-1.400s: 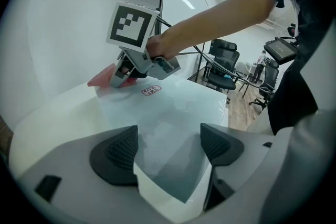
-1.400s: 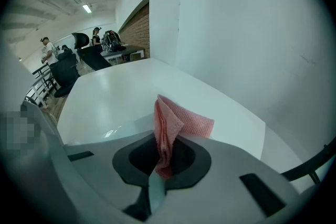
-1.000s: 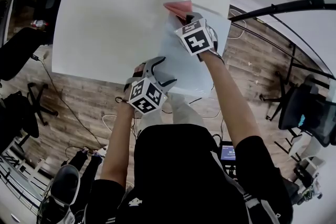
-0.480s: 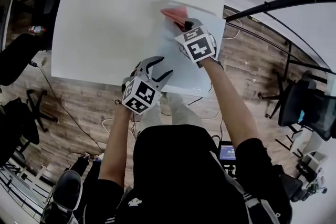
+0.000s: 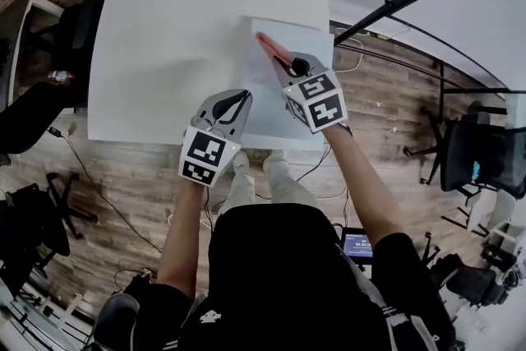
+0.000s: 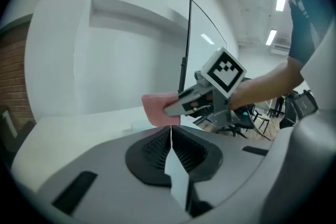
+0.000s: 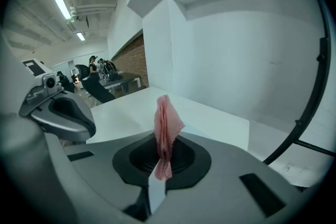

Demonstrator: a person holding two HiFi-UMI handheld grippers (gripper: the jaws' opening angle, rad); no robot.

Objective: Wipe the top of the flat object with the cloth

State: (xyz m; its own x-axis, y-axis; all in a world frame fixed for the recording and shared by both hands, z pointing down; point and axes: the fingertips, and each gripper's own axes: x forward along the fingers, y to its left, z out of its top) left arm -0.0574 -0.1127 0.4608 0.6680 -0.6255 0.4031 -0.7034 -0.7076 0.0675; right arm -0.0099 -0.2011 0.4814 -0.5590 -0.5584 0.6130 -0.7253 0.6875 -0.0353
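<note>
A thin, pale flat sheet (image 5: 304, 45) lies on the right part of the white table (image 5: 164, 37). My left gripper (image 5: 238, 100) is shut on the sheet's near left edge. In the left gripper view the sheet (image 6: 186, 44) runs edge-on up from the closed jaws (image 6: 171, 136). My right gripper (image 5: 288, 62) is shut on a pink cloth (image 5: 267, 45) and holds it over the sheet's far left part. The cloth (image 7: 167, 126) sticks up from the right jaws (image 7: 161, 157). From the left gripper view, the cloth (image 6: 155, 108) hangs just ahead, in the right gripper (image 6: 181, 105).
A black pole (image 5: 394, 0) slants past the table's right side. Office chairs stand on the wooden floor at right (image 5: 481, 156) and left (image 5: 33, 111). Cables lie on the floor near the table's front edge. White walls rise behind the table.
The left gripper's jaws stood open a second ago; they have moved onto the sheet's near left edge and shut. The right gripper with the cloth has come slightly nearer along the sheet.
</note>
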